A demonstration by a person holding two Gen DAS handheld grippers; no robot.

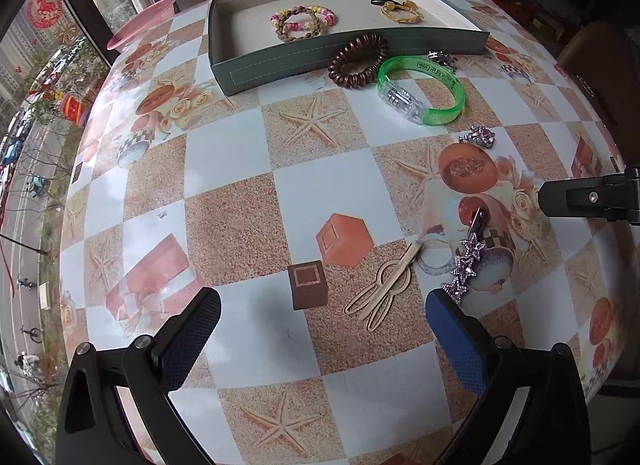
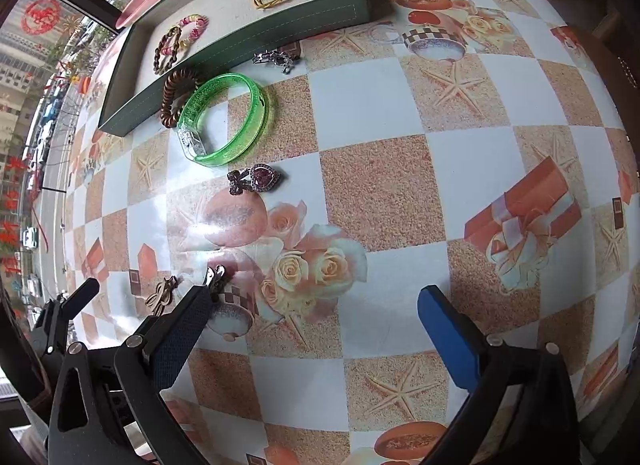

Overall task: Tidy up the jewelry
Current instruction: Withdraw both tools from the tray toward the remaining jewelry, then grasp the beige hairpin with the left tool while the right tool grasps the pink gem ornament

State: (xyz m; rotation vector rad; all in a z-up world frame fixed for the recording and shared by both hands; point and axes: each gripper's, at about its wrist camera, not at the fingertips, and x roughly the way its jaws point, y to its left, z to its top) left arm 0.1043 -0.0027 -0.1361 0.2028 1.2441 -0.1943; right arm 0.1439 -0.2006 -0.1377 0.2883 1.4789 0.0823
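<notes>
**Both tongs spread over scattered jewelry**

The checkered worktop [image 1: 224, 161] carries a green tray [image 1: 256, 73] holding a braided bracelet [image 1: 303, 22] and a yellow hair tie [image 1: 401, 10]. Outside, a brown coil hair tie [image 1: 358, 61] leans on the tray wall, touching a green bangle [image 1: 422, 91]. Nearer lie a star hair clip [image 1: 466, 263], a gold hairpin [image 1: 384, 289] and a heart brooch [image 2: 258, 179]. The left tongs [image 1: 322, 329] and right tongs [image 2: 316, 319] stand spread, empty.

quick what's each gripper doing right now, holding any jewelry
left gripper: open, holding nothing, over the checkered table.
right gripper: open, holding nothing.
</notes>
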